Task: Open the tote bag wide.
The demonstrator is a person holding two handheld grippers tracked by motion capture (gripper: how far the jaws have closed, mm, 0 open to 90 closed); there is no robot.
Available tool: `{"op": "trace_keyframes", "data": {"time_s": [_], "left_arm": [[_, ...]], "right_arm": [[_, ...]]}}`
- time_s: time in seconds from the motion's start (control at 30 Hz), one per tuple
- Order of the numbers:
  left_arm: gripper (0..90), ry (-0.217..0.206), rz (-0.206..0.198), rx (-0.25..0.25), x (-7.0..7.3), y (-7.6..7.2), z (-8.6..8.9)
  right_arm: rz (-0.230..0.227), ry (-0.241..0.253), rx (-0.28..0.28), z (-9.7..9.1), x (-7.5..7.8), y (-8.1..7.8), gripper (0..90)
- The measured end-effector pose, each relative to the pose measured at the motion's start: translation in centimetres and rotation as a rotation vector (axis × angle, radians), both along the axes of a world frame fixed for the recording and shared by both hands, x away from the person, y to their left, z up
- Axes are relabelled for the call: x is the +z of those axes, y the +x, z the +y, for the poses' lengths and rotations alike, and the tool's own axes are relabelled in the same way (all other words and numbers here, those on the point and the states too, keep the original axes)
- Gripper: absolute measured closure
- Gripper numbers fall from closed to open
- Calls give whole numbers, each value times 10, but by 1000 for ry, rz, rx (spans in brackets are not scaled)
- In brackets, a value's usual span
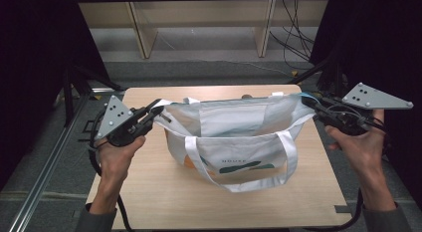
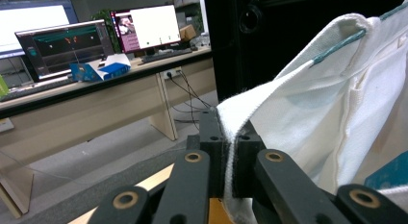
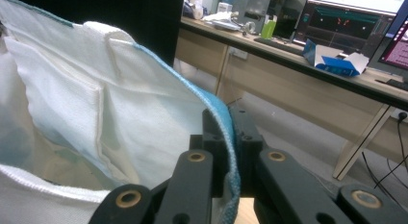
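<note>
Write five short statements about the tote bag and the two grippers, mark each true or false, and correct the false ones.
1. The left gripper is shut on the tote bag's rim. True.
2. The right gripper hangs open, clear of the bag. False: it is shut on the opposite end of the rim.
3. The bag lies folded flat. False: its mouth is stretched wide between the grippers.
4. The bag rests on a wooden table. True.
5. A handle loops down the bag's near side. True.
</note>
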State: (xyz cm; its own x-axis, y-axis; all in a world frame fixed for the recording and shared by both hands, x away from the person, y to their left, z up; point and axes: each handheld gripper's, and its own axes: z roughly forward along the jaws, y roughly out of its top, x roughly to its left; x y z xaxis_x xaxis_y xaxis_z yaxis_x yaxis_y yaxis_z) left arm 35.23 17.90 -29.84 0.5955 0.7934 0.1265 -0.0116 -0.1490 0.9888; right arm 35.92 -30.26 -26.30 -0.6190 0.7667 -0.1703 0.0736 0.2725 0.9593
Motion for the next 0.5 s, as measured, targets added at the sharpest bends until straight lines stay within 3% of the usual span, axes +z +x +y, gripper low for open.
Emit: {"op": "trace_keyframes", "data": {"time_s": [0.03, 0.1, 0.23, 0.27, 0.3, 0.5], "left_arm": [[863, 4, 2, 2, 0, 2, 0], [862, 8, 0, 11, -2, 6, -2], [861, 15, 7, 17, -7, 11, -2], [861, 20, 9, 18, -9, 12, -2], [861, 23, 12, 19, -11, 12, -2], [860, 37, 31, 16, -28, 11, -1]], "right_arm": [[20, 5, 0, 0, -1, 1, 873], [5, -4, -5, -1, -3, 8, 872], [30, -9, -22, 1, -7, 14, 872], [13, -14, -23, 1, -7, 16, 872], [34, -14, -17, 2, -9, 17, 873], [28, -34, -31, 4, -21, 20, 872]]}}
